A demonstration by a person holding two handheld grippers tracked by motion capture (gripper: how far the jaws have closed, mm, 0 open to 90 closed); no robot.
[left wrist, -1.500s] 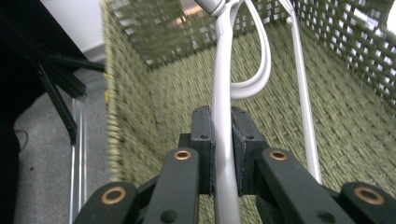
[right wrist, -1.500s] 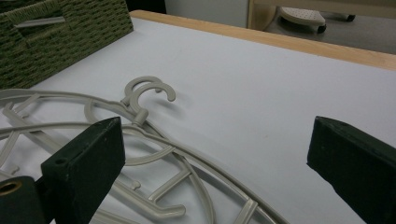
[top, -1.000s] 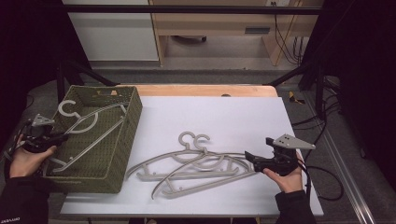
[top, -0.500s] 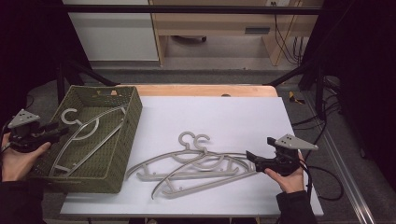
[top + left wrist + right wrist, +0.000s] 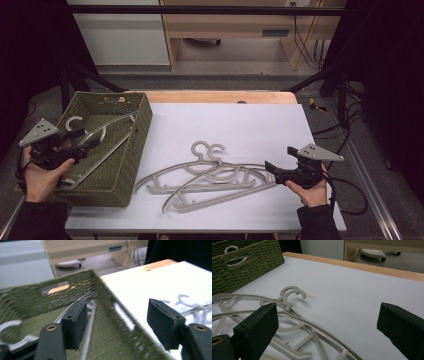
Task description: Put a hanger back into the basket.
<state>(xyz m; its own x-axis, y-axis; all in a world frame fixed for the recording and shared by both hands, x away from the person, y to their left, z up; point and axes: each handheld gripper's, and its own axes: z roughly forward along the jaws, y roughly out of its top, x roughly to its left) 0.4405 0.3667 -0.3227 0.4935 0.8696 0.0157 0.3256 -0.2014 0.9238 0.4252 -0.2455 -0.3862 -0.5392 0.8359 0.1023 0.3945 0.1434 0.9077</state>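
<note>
- Lying in an overlapping pair on the white table (image 5: 240, 120), the two pale hangers (image 5: 210, 182) sit just in front of the right tool (image 5: 274, 172), whose jaws stand wide apart with nothing between them in the right gripper view.
- They look like light, stiff moulded plastic with a smooth finish, so they would likely slide on the table rather than bend, and one may drag the other because their arms cross.
- A thin arm near its end, by the right tool, or the neck below the twin hooks (image 5: 292, 293) seems the surest place to pinch; the pads should close across the bar, not along it.
- The left tool (image 5: 85, 142) hangs over the near rim of the green woven basket (image 5: 142, 115); its jaws have just been opening and hold nothing.
- Farthest off, a third hanger (image 5: 102, 132) lies slanted inside the basket, its hook toward the far left corner, resting against the wall.
</note>
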